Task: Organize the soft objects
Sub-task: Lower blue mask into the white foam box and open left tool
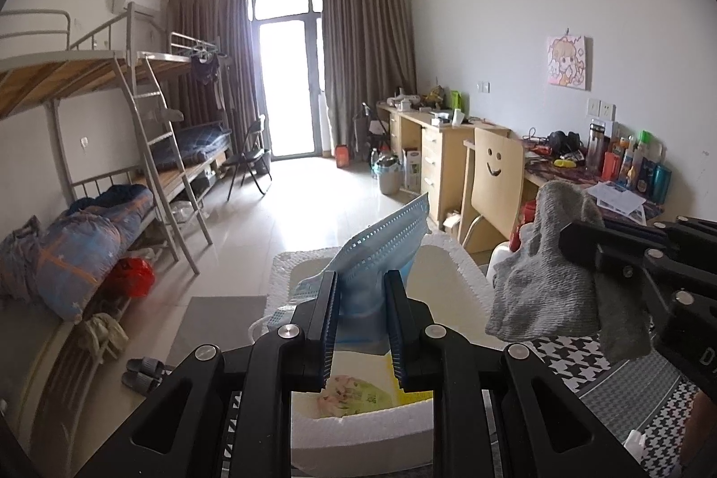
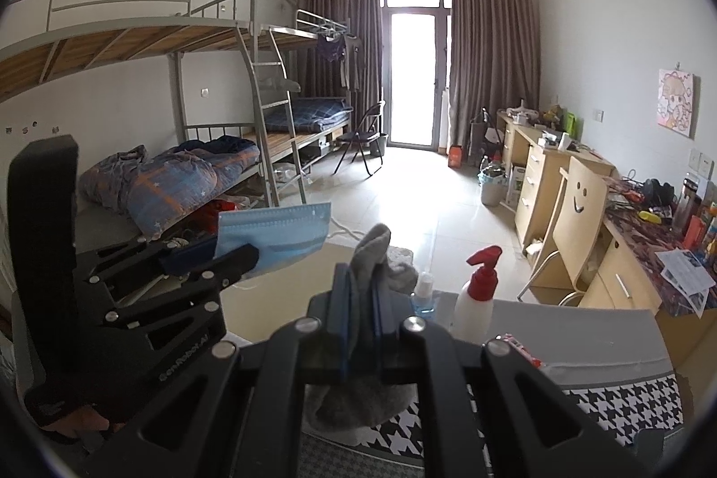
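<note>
Only the left wrist view shows the white foam box lying open just below and ahead of the left gripper, with a printed packet on its floor under the jaws. Only the right wrist view shows the white spray bottle with a red trigger head and a small clear bottle of blue liquid, both standing just ahead of the right gripper, to its right.

The left gripper's jaws are clamped on a blue surgical face mask; the mask stands up between the pads and fans out above them, over the foam box. From the right wrist view the same mask juts sideways from those jaws.

The right gripper's jaws are pressed nearly together on a grey sock, which rises above the pads and hangs in a bunch below them. In the left wrist view the sock droops from the right gripper over a black-and-white houndstooth cloth.
</note>
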`<action>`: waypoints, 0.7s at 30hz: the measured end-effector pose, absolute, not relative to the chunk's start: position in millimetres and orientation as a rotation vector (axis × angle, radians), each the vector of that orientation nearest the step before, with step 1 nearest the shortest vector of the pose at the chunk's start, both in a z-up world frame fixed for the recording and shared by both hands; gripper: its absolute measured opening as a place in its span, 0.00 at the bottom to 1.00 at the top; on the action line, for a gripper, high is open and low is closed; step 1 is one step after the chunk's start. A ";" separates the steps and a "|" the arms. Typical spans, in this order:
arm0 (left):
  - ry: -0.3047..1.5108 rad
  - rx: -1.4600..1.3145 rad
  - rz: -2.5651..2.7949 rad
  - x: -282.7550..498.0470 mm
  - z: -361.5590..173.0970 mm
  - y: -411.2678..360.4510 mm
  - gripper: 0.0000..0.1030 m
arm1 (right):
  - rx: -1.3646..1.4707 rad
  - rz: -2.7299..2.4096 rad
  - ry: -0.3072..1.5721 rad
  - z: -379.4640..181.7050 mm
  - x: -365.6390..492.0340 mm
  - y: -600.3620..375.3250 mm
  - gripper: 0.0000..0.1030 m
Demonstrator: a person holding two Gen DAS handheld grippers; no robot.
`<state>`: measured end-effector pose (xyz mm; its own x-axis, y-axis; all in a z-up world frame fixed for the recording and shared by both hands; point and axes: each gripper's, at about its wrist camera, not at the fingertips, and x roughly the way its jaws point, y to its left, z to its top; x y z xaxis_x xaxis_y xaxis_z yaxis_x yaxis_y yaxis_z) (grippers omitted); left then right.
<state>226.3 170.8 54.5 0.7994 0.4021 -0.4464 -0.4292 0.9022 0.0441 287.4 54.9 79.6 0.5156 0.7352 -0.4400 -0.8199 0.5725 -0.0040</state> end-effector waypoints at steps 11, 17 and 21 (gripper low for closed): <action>0.516 -0.063 0.429 241.5 41.0 178.1 0.21 | -0.230 0.929 0.425 77.8 291.5 59.3 0.11; 0.537 -0.081 0.415 241.4 39.4 183.0 0.33 | -0.231 0.928 0.424 78.0 291.1 60.2 0.11; 0.520 -0.083 0.424 235.8 44.9 182.4 0.59 | -0.222 0.925 0.424 78.5 290.7 59.9 0.11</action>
